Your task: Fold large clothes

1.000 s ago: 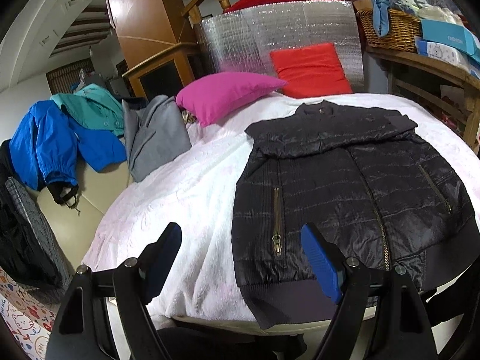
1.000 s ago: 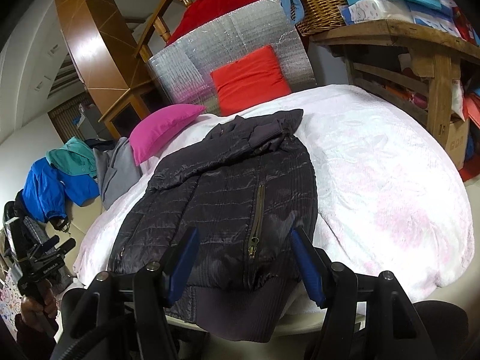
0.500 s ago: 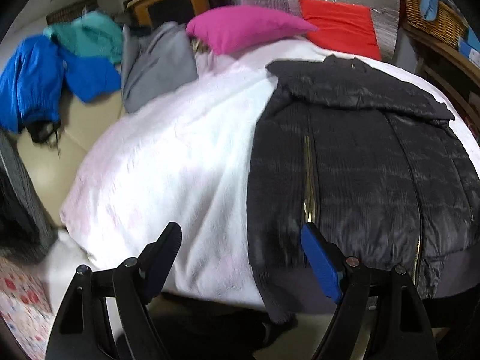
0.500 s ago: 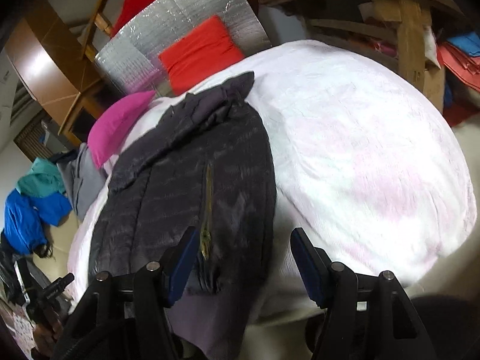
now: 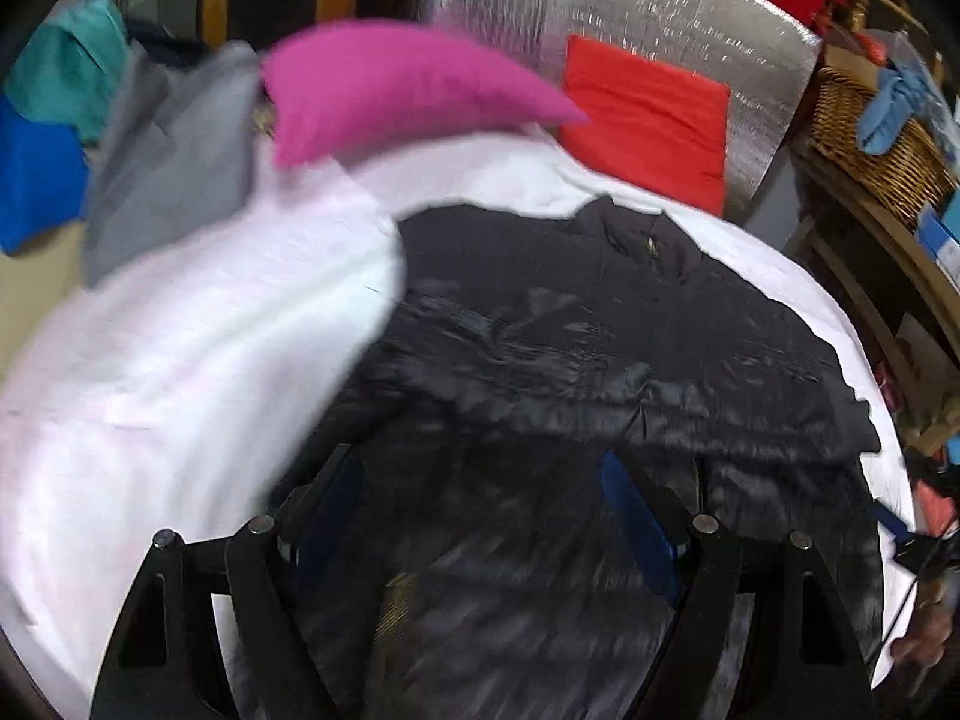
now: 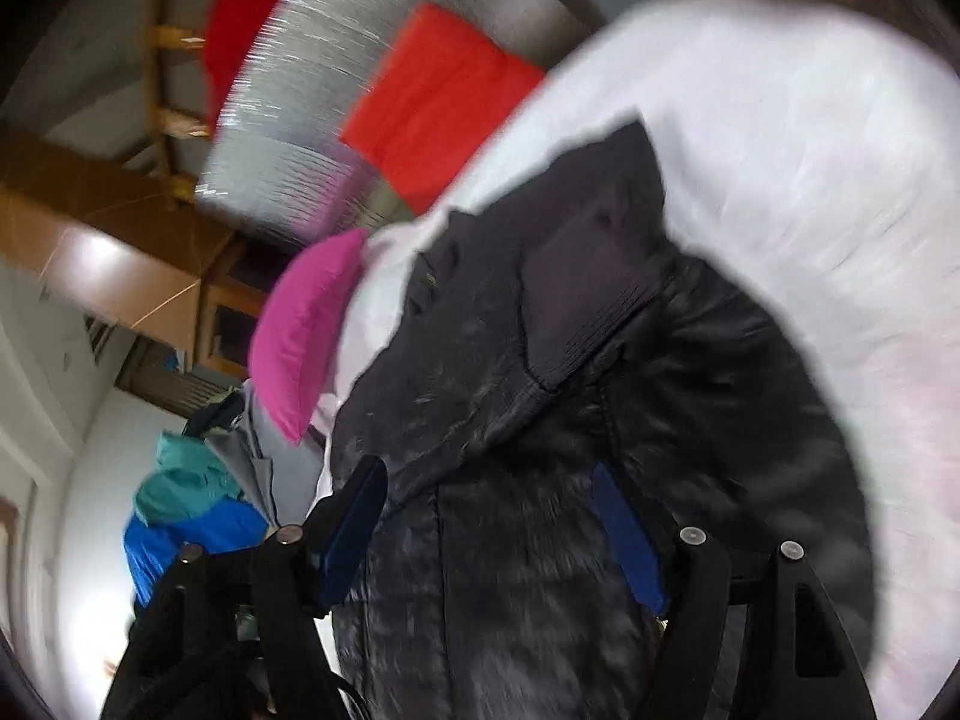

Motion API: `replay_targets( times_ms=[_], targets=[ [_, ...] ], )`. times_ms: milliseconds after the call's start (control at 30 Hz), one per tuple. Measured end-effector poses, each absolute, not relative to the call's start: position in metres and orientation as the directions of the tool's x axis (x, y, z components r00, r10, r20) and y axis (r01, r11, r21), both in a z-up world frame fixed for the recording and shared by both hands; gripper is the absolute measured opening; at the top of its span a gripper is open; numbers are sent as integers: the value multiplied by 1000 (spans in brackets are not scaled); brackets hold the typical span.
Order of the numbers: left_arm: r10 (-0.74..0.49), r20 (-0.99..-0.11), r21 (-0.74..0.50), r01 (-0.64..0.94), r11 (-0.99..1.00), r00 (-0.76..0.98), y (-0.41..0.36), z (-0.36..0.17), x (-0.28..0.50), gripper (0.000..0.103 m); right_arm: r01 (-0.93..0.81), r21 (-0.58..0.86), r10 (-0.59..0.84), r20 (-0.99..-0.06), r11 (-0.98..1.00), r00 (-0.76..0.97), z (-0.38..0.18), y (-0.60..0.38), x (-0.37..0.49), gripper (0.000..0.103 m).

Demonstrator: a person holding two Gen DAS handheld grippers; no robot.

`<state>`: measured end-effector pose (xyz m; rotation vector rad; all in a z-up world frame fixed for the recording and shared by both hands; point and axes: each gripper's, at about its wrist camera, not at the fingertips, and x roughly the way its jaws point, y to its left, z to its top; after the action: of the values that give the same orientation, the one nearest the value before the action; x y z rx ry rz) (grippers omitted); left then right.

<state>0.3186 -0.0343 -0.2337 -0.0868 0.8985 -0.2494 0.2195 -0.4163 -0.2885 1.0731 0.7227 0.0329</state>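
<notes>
A black quilted jacket (image 5: 600, 348) lies spread on the white bed cover (image 5: 180, 360), collar toward the far pillows. My left gripper (image 5: 474, 468) hovers open above the jacket's left half, with only fabric below its blue pads. In the tilted right wrist view the same jacket (image 6: 600, 360) fills the middle, a ribbed cuff folded across its chest. My right gripper (image 6: 487, 471) hangs over the jacket's body. Its jaws are opening, and the fabric lies under the gap without either pad pressing on it. Both views are blurred by motion.
A pink pillow (image 5: 390, 90) and a red cushion (image 5: 648, 114) lean on a silver foil panel (image 5: 600, 18) at the head of the bed. Grey (image 5: 162, 162), blue (image 5: 36, 180) and teal clothes lie at the left. A wicker basket (image 5: 870, 138) sits on wooden shelving at the right.
Both grippers have swept forward from the bed's near edge to above the jacket's body. Both views have rolled, the right one more. The right jaws stand slightly wider.
</notes>
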Motion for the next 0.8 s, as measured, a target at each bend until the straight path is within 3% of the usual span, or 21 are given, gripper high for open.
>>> replay_targets(
  times_ms=[100, 300, 500, 533, 600, 667, 733, 800],
  targets=[
    [-277, -797, -228, 157, 961, 537, -48, -259, 348, 74, 348, 827, 391, -526, 441, 755, -311, -420, 263, 75],
    [-295, -842, -278, 105, 955, 452, -57, -285, 385, 74, 395, 853, 399, -511, 341, 761, -343, -431, 303, 75],
    [-333, -807, -318, 116, 941, 489, -61, -283, 397, 73, 390, 863, 350, -491, 322, 797, -345, -440, 315, 72],
    [-336, -801, -320, 119, 940, 495, -62, -281, 399, 68, 389, 859, 341, -494, 332, 800, -345, -440, 317, 68],
    [-340, -786, -326, 121, 938, 517, -62, -279, 402, 51, 413, 835, 313, -527, 364, 790, -345, -440, 321, 39],
    [-328, -780, -317, 114, 941, 534, -60, -277, 406, 29, 422, 830, 308, -536, 365, 786, -348, -442, 321, 34],
    [-326, -774, -313, 119, 942, 543, -58, -276, 409, 20, 423, 829, 289, -533, 364, 795, -345, -441, 316, 30],
    [-342, -762, -330, 123, 936, 550, -57, -271, 409, 18, 405, 818, 259, -529, 409, 808, -331, -438, 312, 28]
  ],
)
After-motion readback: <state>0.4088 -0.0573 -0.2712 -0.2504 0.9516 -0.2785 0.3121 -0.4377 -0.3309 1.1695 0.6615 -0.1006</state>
